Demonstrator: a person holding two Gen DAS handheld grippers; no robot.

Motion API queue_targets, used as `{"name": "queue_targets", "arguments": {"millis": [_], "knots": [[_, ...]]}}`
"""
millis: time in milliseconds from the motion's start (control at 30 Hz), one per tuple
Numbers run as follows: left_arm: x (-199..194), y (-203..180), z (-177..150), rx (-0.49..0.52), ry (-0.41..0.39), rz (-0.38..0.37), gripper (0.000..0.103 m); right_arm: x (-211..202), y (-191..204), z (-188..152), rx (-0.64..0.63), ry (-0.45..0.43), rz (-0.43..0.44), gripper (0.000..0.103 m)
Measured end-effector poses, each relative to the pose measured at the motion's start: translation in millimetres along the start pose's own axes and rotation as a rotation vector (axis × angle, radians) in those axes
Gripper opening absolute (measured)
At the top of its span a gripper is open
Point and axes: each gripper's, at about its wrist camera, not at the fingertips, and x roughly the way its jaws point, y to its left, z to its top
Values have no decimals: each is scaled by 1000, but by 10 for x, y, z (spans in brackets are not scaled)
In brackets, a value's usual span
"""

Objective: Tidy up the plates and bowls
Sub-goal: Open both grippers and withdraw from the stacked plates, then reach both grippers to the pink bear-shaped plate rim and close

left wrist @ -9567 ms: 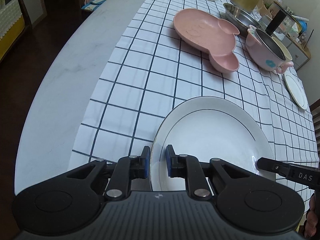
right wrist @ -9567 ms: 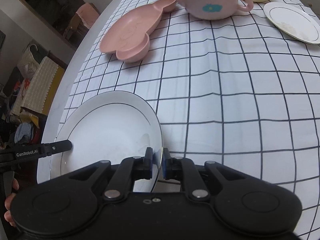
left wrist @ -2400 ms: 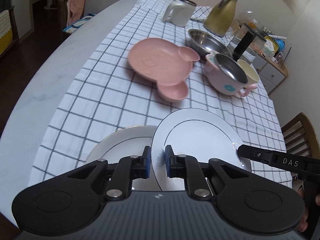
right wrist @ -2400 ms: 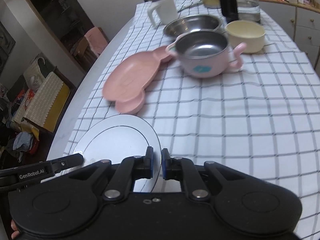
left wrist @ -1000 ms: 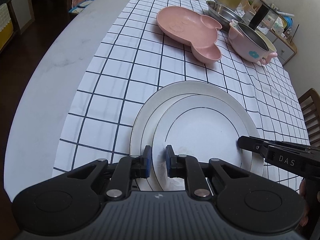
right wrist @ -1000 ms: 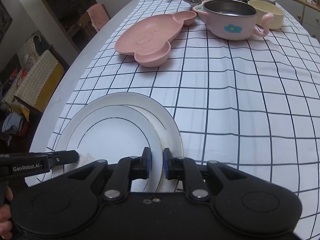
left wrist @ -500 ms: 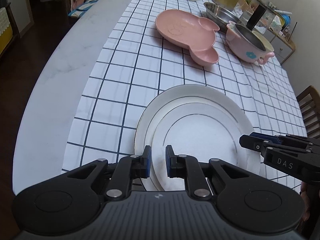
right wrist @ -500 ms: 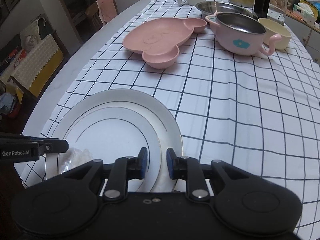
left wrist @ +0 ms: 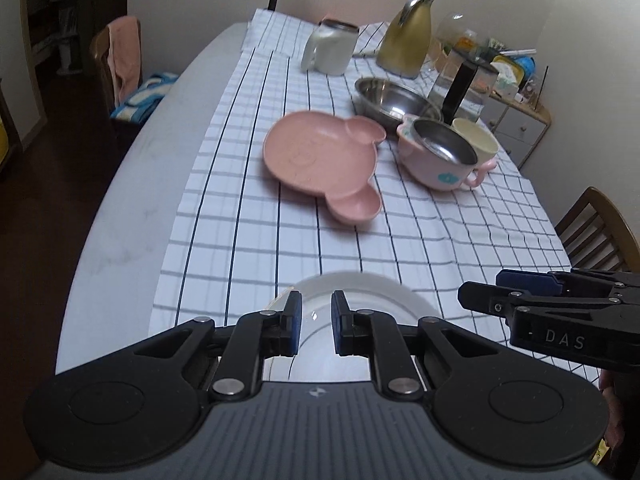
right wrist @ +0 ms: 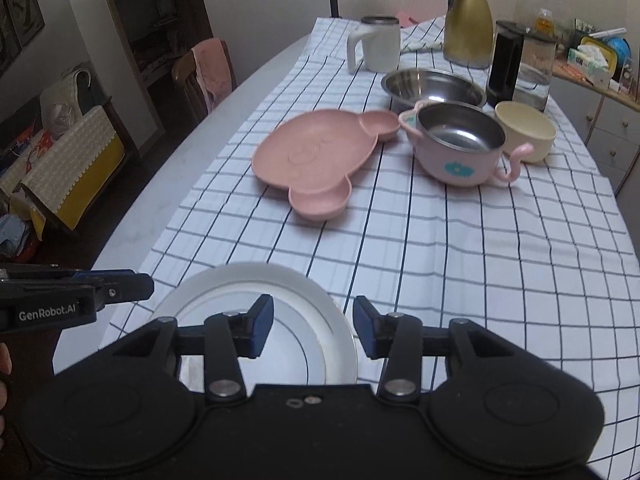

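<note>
My right gripper (right wrist: 313,330) has just been opening and hangs released, nothing between its jaws; my left gripper (left wrist: 313,322) is nearly closed, gripping nothing. Beneath both, the stacked white plates (right wrist: 280,280) lie on the checked tablecloth (right wrist: 460,260) at the table's near edge. At twelve o'clock sit the pink bear-shaped plate (right wrist: 316,156) and, toward one o'clock, the empty pink bowl (right wrist: 460,144), cream bowl (right wrist: 526,130) and steel bowl (right wrist: 434,86). Only the right view shows the yellow-cushioned bench (right wrist: 68,160); only the left shows the wooden chair (left wrist: 596,228).
</note>
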Motion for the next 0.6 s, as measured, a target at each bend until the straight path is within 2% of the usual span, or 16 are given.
{"name": "queue_targets", "arguments": {"millis": [100,267,433,600], "knots": [[-37,-54,94,25,-26,2,15,-91,25,91,-1,-32,-14,58],[-77,-133,227,67,-62,1,16,-210,54,219,0,-77,-29,65],[-100,-196,361,91,-95,2,29,-311,76,316,5,-119,-45,73],[-109,-240,510,109,-141,14,57,-375,56,437,-2,-157,-58,80]]}}
